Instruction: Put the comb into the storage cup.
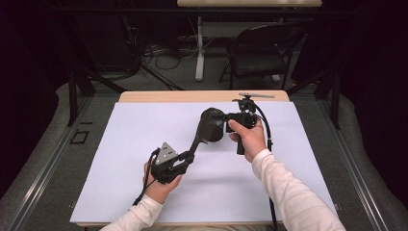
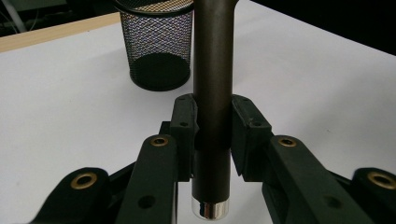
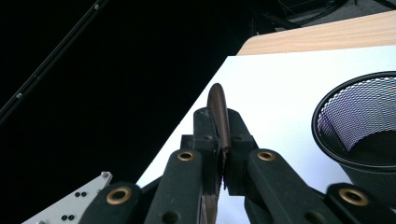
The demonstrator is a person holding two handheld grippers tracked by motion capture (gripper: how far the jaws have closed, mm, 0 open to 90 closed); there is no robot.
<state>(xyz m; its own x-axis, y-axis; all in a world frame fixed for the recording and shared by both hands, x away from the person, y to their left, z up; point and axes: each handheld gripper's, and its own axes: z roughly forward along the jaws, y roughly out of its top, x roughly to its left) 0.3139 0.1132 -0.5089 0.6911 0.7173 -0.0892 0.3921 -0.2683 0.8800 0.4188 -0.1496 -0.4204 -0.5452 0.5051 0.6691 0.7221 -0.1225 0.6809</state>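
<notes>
At the left, the left tongs point(image 1: 185, 156) are clamped on the round handle point(image 2: 212, 93) of a dark spatula, just above its shiny end cap point(image 2: 211, 210), holding it tilted above the white-covered bench point(image 1: 144, 192). The spatula runs up and rightward to its broad blade point(image 1: 210, 126), whose thin edge the right tongs point(image 3: 223, 140) pinch together. A black mesh cup point(image 2: 156, 46) stands on the bench just beyond, partly hidden by the blade in the high view.

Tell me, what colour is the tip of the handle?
Shiny silver, capping the dark brown handle; the cap shows best in the left gripper view.
</notes>
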